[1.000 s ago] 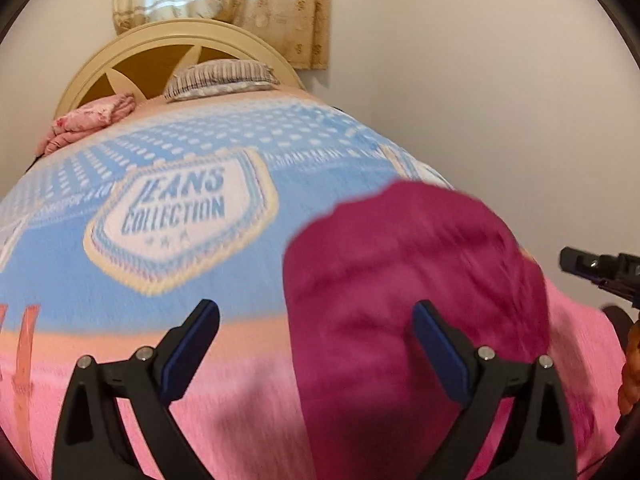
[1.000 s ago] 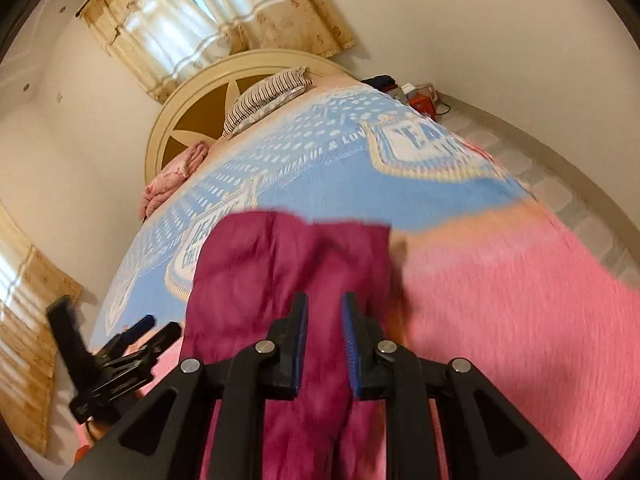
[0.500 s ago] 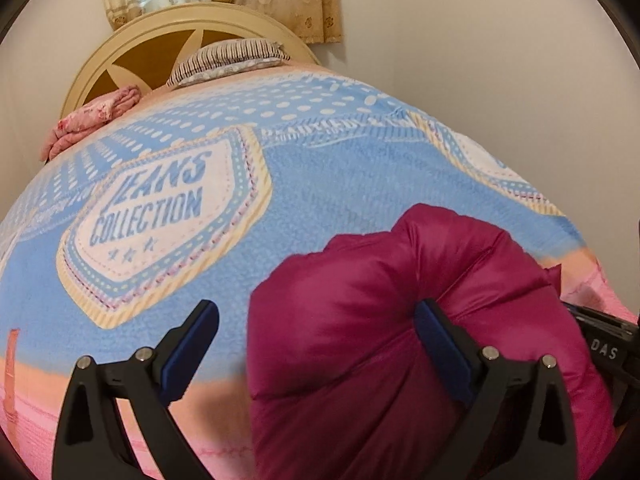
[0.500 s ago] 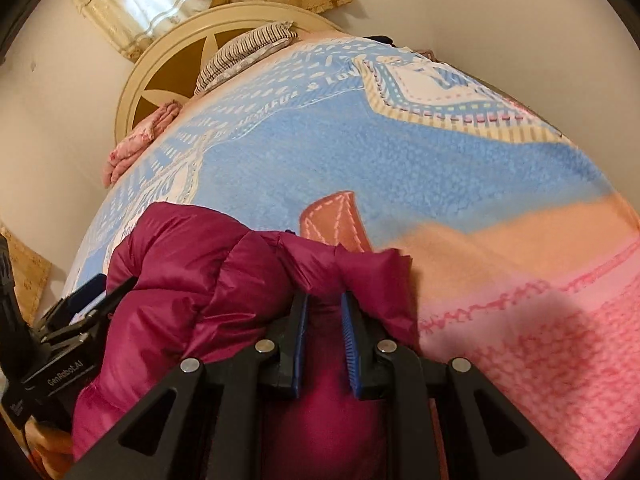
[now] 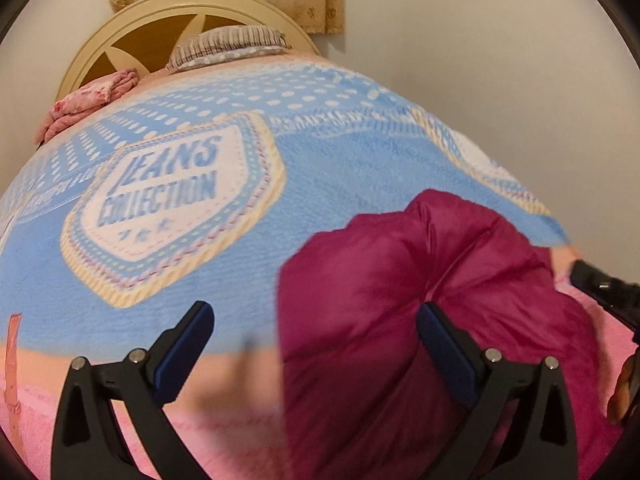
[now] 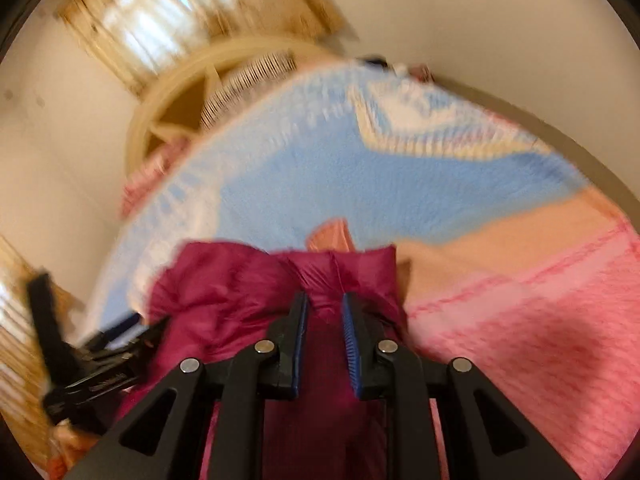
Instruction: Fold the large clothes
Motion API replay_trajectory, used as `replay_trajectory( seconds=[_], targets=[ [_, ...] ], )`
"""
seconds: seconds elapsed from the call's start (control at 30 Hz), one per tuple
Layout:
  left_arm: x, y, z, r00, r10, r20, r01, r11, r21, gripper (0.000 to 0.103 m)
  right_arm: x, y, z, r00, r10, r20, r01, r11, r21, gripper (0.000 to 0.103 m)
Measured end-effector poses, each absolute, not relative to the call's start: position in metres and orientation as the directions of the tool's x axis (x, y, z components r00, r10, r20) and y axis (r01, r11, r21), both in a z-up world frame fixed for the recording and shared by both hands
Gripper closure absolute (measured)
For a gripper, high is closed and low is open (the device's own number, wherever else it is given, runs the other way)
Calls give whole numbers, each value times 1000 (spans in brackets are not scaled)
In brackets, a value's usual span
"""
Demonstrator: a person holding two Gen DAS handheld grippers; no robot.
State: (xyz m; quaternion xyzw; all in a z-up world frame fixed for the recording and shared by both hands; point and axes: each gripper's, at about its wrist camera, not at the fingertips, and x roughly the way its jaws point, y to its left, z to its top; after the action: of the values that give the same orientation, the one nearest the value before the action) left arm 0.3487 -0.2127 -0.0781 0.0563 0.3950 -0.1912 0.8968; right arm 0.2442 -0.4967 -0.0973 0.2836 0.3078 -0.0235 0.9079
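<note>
A magenta puffy jacket [image 5: 420, 280] lies bunched on the bed's blue and pink blanket [image 5: 320, 168]. My left gripper [image 5: 312, 316] is open wide above the jacket's left edge, with the cloth running under its right finger and no grip on it. In the right wrist view the jacket [image 6: 224, 288] sits just ahead of my right gripper [image 6: 325, 300]. Its jaws are opening, and a pinched ridge of jacket cloth still stands between the parted pads. Each gripper shows in the other's view: the right gripper [image 5: 604, 288] at the right edge and the left gripper [image 6: 92, 360] at lower left.
A cream headboard [image 5: 132, 28] with a striped pillow [image 5: 228, 46] and a folded pink cloth [image 5: 88, 100] stands at the bed's far end. A wall [image 5: 500, 80] runs along the right side. Curtains [image 6: 180, 16] hang above the headboard.
The jacket has come down from hanging in front of me to lie bunched on the blanket. Both grippers have dropped closer to the bed. The right jaws have parted from their tight pinch.
</note>
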Motion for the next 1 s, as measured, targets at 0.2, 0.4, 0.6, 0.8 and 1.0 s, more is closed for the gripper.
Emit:
replay_trajectory(
  seconds=[0.2,0.4,0.6,0.8,1.0],
  targets=[
    [329,-166,-60,534,-500,-681,425,856,-295,0,188,-512,-79,841,192,-506,175,789,589,21],
    [332,-151,-105,320,-723,-613,336,691,-640,0,192,-489,-102,792,239,-562,138,826,547,21],
    [332,-173,-143,270,-749,-605,343,662,-666,0,214,-473,-139,735,256,-628,142,847,512,21],
    [337,-194,-146,276,-745,-607,471,655,-591,0,222,-468,-152,730,300,-614,105,839,534,21],
    [346,-198,-146,284,-746,-602,481,654,-583,3,239,-450,-155,693,363,-623,47,839,542,38]
  ],
)
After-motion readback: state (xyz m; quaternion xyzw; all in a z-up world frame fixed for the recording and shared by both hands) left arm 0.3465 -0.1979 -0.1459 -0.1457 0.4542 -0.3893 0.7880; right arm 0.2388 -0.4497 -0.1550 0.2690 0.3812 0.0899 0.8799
